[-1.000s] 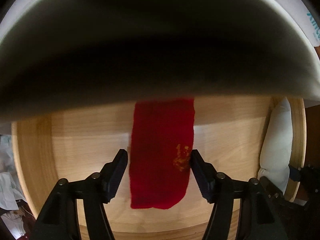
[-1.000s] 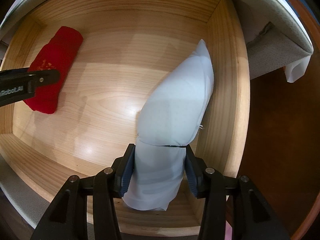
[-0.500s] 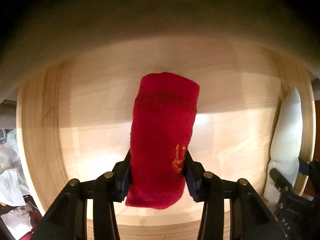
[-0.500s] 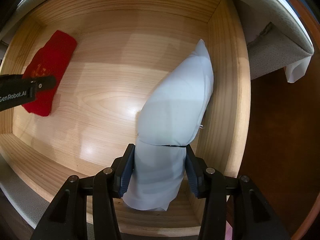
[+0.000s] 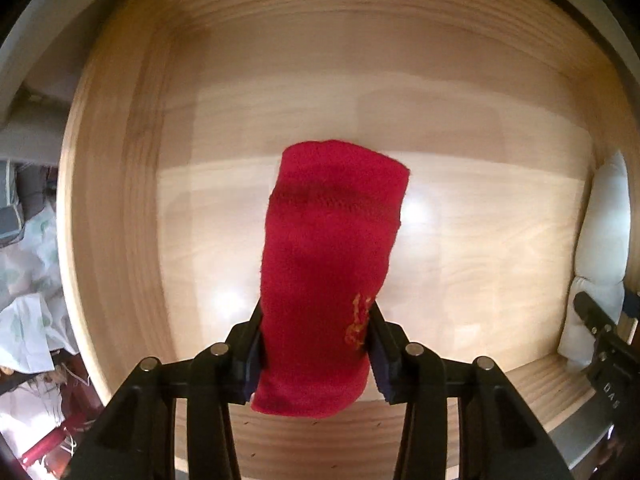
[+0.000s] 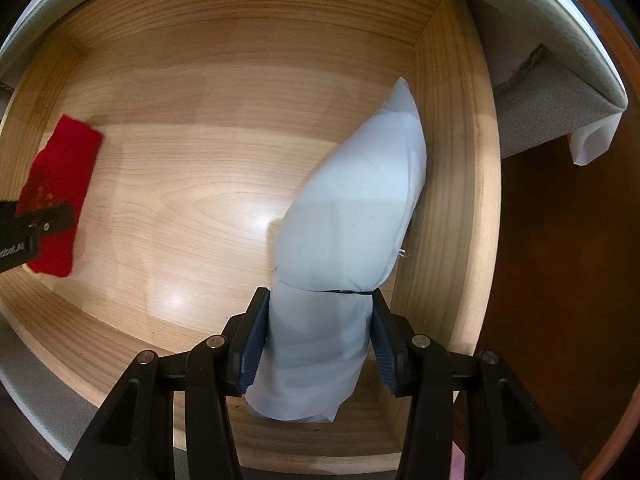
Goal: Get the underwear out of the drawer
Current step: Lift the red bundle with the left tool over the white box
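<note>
My left gripper (image 5: 316,350) is shut on a folded red underwear (image 5: 332,268) with a small yellow mark and holds it lifted above the floor of the open wooden drawer (image 5: 120,208). It also shows at the left of the right wrist view (image 6: 60,196). My right gripper (image 6: 318,344) is shut on a rolled pale blue-white underwear (image 6: 352,232) that lies along the drawer's right wall (image 6: 452,200). That roll shows at the right edge of the left wrist view (image 5: 600,248).
The drawer's front rail (image 6: 48,308) runs below both grippers. A grey upholstered edge (image 6: 552,92) overhangs the back right. Crumpled white bags (image 5: 28,280) lie outside the drawer's left side. A dark wood floor (image 6: 560,280) is to the right.
My left gripper closed on the red underwear and raised it off the drawer floor, drawing back from under the overhang. My right gripper stayed shut on the pale roll.
</note>
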The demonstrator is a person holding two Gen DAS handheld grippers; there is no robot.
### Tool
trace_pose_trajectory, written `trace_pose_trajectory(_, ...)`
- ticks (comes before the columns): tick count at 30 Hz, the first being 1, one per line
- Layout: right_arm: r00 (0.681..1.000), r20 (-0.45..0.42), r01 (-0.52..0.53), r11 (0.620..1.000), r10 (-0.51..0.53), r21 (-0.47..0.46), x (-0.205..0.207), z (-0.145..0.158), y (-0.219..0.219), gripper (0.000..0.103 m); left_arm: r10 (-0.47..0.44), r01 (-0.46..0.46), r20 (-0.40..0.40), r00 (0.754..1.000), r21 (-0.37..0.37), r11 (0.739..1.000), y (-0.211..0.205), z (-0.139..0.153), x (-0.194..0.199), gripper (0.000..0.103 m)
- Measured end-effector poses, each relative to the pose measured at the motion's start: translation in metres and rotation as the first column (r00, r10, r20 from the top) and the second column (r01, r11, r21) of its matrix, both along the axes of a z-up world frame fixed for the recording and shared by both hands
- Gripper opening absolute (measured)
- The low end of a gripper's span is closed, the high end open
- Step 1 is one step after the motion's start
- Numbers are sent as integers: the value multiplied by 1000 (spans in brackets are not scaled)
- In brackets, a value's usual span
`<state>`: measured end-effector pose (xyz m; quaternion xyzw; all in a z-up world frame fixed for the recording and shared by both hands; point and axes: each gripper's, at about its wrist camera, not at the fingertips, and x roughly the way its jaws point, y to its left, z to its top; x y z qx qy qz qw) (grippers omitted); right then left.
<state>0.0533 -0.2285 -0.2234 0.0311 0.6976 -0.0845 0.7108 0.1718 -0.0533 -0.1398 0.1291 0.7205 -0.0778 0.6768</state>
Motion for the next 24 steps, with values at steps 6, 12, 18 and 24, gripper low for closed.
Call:
trace_pose_trajectory(6, 1000, 0, 1, 1000, -1, -2, 1, -1, 0, 43, 29, -29, 3, 1000, 18, 999, -8, 4, -2, 43)
trace_pose_trajectory(12, 1000, -1, 2, 1000, -2, -4, 2, -3, 0, 43, 56, -56, 23, 998, 10, 998, -4, 11, -20, 42)
trace_pose_trajectory(18, 1000, -2, 1, 1000, -1, -5, 2, -4, 0, 43, 69, -69, 44, 997, -5, 998, 5, 28, -20, 42)
trace_pose_trajectory(24, 1000, 1, 1, 1000, -1, -2, 2, -3, 1, 43, 66, -64, 69, 995, -26, 998, 17, 47, -36, 42)
